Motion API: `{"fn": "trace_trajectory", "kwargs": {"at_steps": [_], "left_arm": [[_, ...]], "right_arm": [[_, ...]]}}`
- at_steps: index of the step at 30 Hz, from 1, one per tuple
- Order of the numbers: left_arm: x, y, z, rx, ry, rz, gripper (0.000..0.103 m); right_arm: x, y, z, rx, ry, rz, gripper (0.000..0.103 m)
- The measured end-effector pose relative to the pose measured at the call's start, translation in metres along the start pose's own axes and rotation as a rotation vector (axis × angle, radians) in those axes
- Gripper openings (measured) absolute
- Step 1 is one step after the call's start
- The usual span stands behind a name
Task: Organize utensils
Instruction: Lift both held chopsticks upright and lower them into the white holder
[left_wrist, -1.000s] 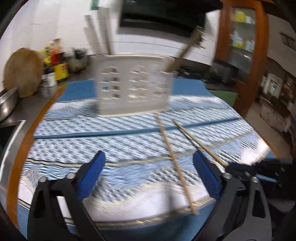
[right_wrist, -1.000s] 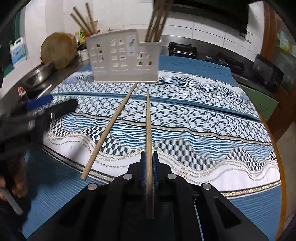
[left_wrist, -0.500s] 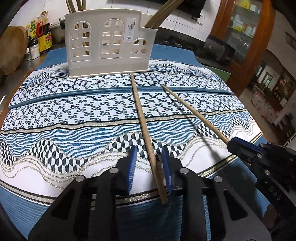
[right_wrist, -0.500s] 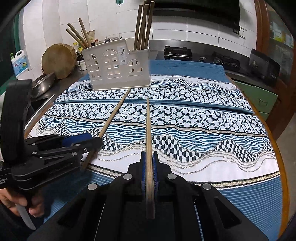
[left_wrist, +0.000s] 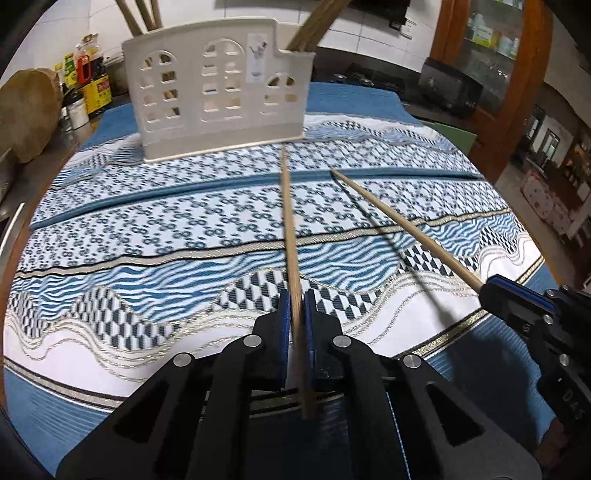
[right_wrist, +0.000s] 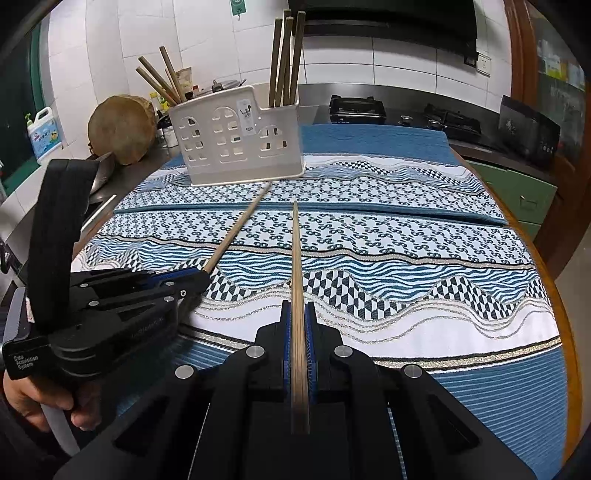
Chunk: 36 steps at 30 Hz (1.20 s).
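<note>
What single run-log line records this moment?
left gripper: shut on chopstick | right gripper: shut on second chopstick | holder: awaiting both

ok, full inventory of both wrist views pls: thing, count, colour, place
utensil holder: 1, white, far end of cloth
chopsticks in holder: two bunches, brown, upright
left chopstick: 1, tan, in left tool
right chopstick: 1, tan, in right tool
tablecloth: 1, blue-white patterned, covers table
round board: 1, brown, counter at left
bottles: several, mixed colours, behind board
stove: 1, black, back counter
left tool: black, blue pads, shut on left chopstick
right tool: same, shut on right chopstick
hand: 1, grips left tool's handle
</note>
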<state>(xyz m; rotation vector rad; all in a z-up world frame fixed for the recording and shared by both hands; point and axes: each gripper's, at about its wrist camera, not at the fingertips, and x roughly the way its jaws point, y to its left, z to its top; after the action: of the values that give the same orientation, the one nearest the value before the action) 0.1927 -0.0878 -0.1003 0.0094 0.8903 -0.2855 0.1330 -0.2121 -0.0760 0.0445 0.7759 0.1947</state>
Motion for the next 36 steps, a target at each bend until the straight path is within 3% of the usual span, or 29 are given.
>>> {"fn": "trace_trajectory", "kwargs": {"at_steps": [9, 17, 27, 36], "left_arm": [[-0.05, 0.02, 0.025, -0.015, -0.135, -0.009, 0.005], [-0.08, 0.041, 0.06, -0.044, -0.228, -0.038, 0.005], [-0.108, 0.044, 0.104, 0.011, -0.275, -0.059, 0.005], [-0.133, 0.047, 0.14, 0.047, -0.303, -0.073, 0.005]], "right_arm": [[-0.029, -0.005, 0.029, -0.018, -0.067, 0.021, 0.007], [-0.048, -0.004, 0.091, -0.055, -0.098, 0.094, 0.007], [-0.08, 0.015, 0.198, -0.142, -0.118, 0.169, 0.007], [-0.085, 0.038, 0.252, -0.235, -0.128, 0.103, 0.007]]}}
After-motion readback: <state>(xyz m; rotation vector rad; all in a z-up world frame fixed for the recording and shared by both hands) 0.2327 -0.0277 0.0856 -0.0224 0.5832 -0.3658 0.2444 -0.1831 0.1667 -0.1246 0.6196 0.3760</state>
